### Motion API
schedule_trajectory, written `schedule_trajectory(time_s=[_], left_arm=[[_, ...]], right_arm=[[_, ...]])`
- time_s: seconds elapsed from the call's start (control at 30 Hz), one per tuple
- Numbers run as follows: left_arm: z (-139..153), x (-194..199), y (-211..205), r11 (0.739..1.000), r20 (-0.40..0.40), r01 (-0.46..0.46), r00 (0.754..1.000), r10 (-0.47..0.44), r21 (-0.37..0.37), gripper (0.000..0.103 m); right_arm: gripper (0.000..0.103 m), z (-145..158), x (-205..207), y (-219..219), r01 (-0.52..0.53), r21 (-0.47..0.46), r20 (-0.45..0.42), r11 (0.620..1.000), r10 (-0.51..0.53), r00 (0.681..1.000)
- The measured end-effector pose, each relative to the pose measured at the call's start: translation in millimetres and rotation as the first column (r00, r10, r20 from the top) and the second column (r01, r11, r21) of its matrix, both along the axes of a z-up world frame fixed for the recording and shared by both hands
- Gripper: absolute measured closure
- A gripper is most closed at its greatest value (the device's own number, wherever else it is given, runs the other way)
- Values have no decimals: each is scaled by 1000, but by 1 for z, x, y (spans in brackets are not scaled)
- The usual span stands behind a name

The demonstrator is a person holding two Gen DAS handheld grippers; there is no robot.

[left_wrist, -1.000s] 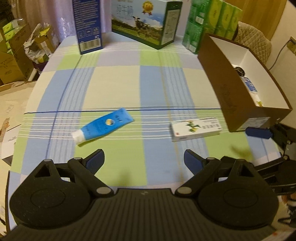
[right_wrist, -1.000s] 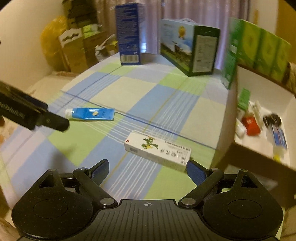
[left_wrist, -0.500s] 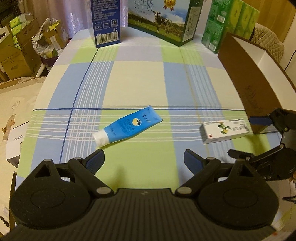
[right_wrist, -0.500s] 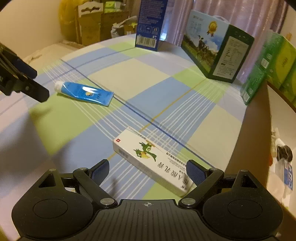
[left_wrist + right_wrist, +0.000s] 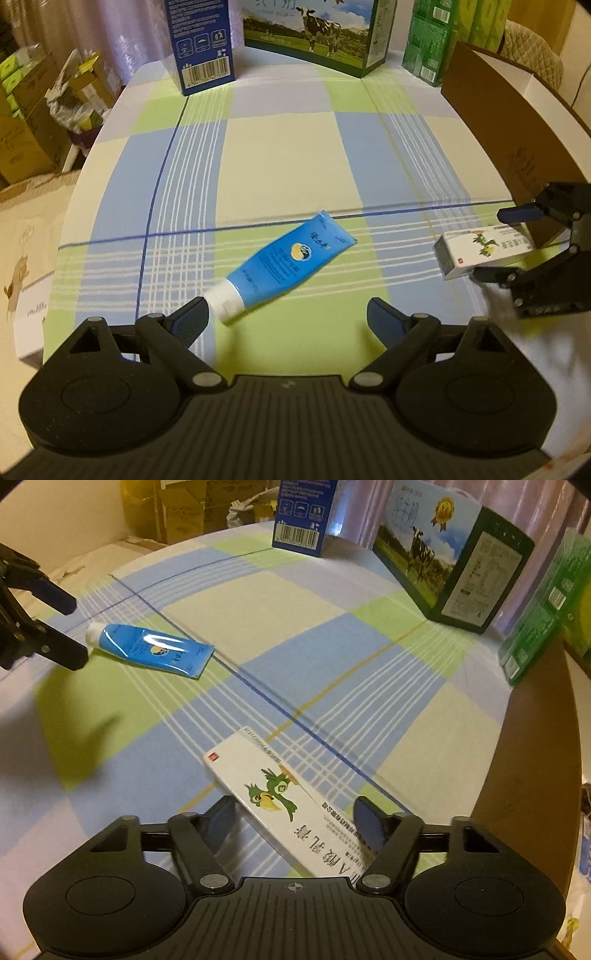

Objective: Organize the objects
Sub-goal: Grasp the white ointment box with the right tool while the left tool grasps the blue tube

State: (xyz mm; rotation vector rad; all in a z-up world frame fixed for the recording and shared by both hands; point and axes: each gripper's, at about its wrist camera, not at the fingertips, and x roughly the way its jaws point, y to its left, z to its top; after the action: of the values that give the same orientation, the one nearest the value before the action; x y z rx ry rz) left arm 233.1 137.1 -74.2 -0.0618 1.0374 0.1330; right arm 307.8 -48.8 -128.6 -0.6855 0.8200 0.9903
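Right wrist: right claw (image 5: 295, 821) agape astride flat cardboard carton (image 5: 280, 797); left claw (image 5: 288, 321) agape, glossy tube (image 5: 286, 264) ahead.

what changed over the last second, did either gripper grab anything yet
Both grippers have closed in on their targets. The right gripper has moved forward until its open fingers straddle the white box, not yet clamped. The left gripper has advanced toward the blue tube, open, its left finger near the cap. Neither holds anything. Tube, box and the brown carton lie where they were.
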Motion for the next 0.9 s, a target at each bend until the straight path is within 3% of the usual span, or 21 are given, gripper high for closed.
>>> schedule_trajectory(time_s=[0.17, 0.4, 0.47, 0.63, 0.9], left_arm=[[-13, 14, 9, 997, -22, 64, 998, -63, 39, 14], [-36, 31, 13, 976, -69, 203, 978, -197, 83, 22], [-42, 34, 13, 969, -85, 232, 971, -224, 91, 34], [-46, 38, 18, 968, -87, 238, 969, -231, 82, 52], [-42, 27, 4, 978, -84, 201, 977, -197, 49, 67]], right_arm=[[50, 6, 0, 6, 99, -36, -64, 994, -101, 993], [60, 12, -5, -3, 237, -30, -166, 971, -239, 957], [62, 11, -6, -9, 268, -27, -190, 963, -268, 944], [64, 10, -9, -20, 317, -25, -208, 948, -315, 926], [65, 13, -15, -29, 338, -12, -202, 941, -333, 921]])
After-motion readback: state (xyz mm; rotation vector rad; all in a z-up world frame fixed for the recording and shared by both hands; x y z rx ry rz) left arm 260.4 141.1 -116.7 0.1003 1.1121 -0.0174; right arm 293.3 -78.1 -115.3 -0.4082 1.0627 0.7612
